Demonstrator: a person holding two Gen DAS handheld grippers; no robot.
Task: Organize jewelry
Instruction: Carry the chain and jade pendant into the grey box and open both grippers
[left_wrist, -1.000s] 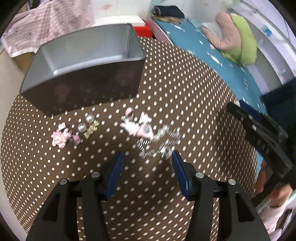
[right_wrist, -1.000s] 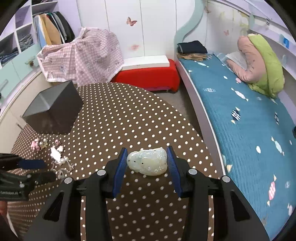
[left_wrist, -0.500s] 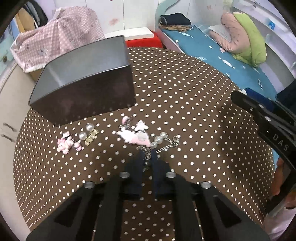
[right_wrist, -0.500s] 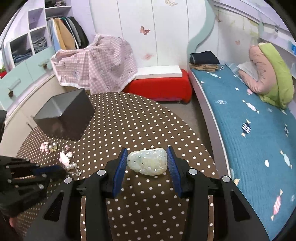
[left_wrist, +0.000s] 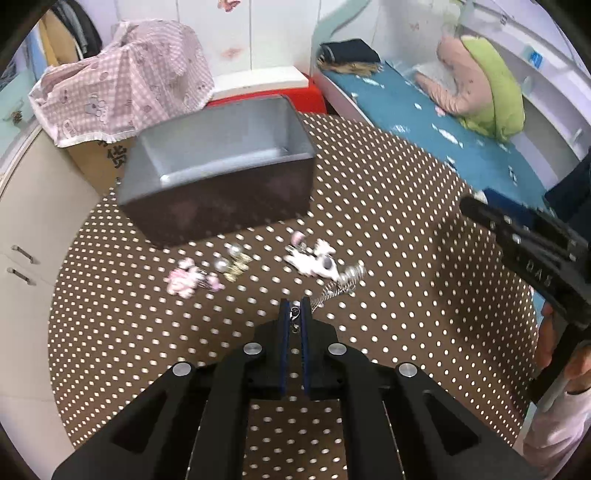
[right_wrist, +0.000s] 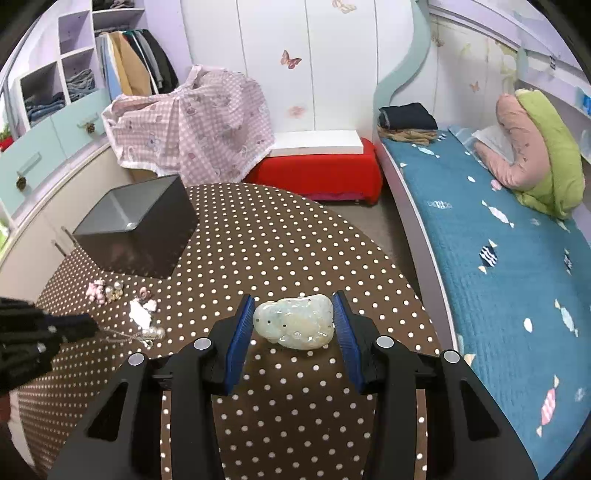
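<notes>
Left wrist view: left gripper (left_wrist: 295, 312) pinched closed on a silver chain (left_wrist: 338, 286), near side of the grey box (left_wrist: 218, 173). Right wrist view: right gripper (right_wrist: 293, 325) part-open, clasping a pale jade pendant (right_wrist: 295, 325), right of that box (right_wrist: 136, 225).

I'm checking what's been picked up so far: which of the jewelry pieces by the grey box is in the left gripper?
The silver chain: the left gripper is shut on its clasp end. The pink charms and pearl earrings lie loose.
</notes>
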